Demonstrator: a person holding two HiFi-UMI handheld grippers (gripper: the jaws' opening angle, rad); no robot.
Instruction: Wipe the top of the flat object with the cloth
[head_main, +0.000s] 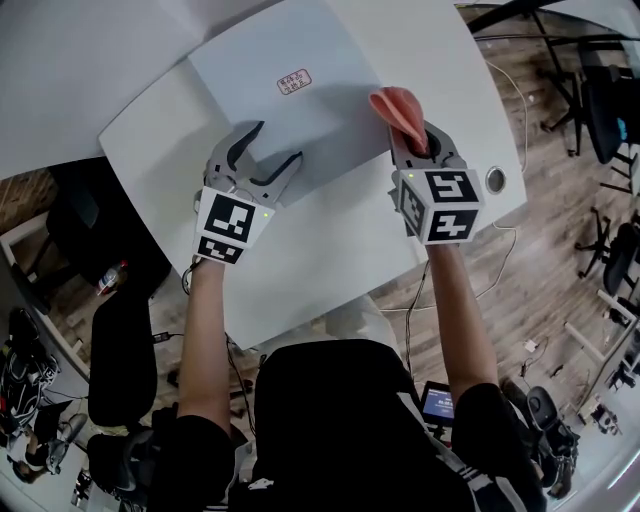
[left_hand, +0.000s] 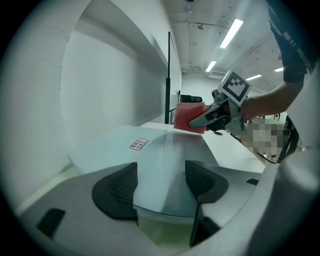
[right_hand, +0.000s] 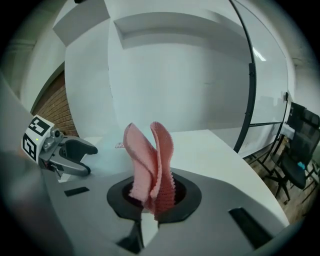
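Pink cloth (head_main: 398, 105) is pinched in the right gripper (head_main: 420, 140). Its jaws are clenched on the lower end, and the folded upper part sticks up and fans out past the tips (right_hand: 150, 160). Cloth sits at the right edge of the flat object (head_main: 300, 125), toward its far side; whether it touches the surface can't be told.

Flat object is a pale grey panel lying flat on the white table (head_main: 330, 250), with a small red-printed label (head_main: 294, 81) near its far-middle.

Left gripper (head_main: 275, 145) is at the panel's near-left edge with jaws spread wide and nothing pinched. In its own view the panel's near edge (left_hand: 165, 165) shows between the two dark pads (left_hand: 117, 187); contact unclear.

The two grippers are well apart, left one nearer, right one farther and to the right. Each is visible in the other's view. Wood floor (head_main: 560, 240) and dark chairs (head_main: 605, 100) lie right of the table.
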